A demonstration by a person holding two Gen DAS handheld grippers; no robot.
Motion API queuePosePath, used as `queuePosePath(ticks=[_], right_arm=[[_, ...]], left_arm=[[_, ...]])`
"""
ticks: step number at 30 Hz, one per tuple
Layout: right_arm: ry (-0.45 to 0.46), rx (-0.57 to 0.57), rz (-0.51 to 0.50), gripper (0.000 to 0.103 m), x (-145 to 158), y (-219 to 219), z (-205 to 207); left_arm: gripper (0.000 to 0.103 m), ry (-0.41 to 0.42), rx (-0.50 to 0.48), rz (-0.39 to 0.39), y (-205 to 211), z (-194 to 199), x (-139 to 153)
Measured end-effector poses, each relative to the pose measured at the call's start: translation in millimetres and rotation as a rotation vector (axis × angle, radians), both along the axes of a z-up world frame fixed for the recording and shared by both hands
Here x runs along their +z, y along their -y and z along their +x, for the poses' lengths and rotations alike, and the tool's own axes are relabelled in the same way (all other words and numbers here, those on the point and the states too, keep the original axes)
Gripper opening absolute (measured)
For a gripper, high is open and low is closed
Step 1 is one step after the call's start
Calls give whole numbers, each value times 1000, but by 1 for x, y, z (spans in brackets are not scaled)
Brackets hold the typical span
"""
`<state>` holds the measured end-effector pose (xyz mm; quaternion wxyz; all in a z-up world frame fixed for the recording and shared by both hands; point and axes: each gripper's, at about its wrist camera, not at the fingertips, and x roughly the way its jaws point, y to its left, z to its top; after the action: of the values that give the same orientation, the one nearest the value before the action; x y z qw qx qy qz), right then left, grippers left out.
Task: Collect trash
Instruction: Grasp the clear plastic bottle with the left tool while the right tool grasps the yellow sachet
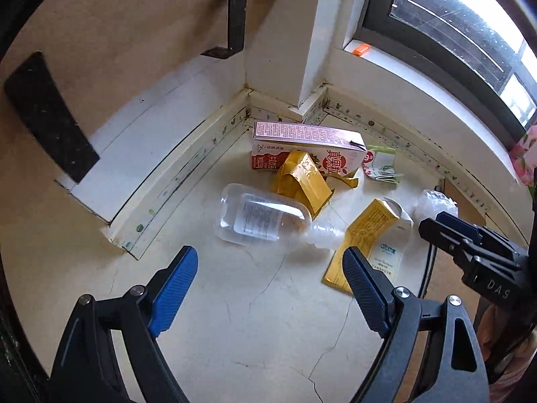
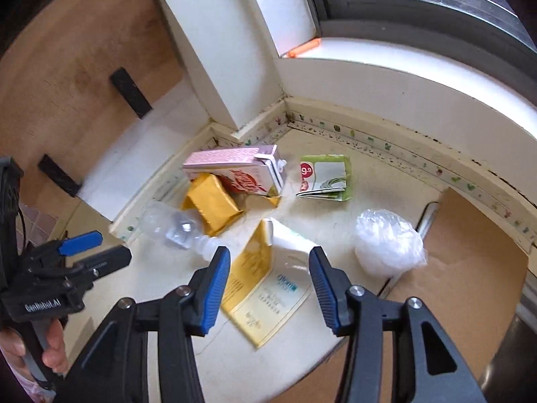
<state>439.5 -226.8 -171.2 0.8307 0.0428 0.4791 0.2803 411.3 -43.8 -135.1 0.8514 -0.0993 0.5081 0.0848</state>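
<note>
Trash lies on a pale floor in a wall corner. A clear plastic bottle lies on its side. Behind it are a crumpled yellow wrapper and a pink-and-red carton. A flat yellow-and-white box lies nearer. A green-and-white folded pack and a crumpled clear plastic bag lie to the right. My left gripper is open above the floor just short of the bottle. My right gripper is open over the flat box.
Skirting board and a white pillar close off the corner. A window sill runs at the back right. A brown cardboard sheet lies on the floor at the right. A wooden panel with black brackets stands on the left.
</note>
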Motion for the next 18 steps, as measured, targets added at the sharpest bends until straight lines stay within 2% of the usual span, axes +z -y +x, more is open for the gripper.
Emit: queuePosePath(ticks=[2,10,18], right_arm=[[8,6,-21,49,-12,-3,8],[18,59,9,49,-41,-11,19],[2,82,59,51,-52,-19,23]], left_arm=[[87,-11,16,-10,-3,11,-10],[87,-42,152,-184,-29,39,-45],[87,-72,222,-176,-31,62,-66]])
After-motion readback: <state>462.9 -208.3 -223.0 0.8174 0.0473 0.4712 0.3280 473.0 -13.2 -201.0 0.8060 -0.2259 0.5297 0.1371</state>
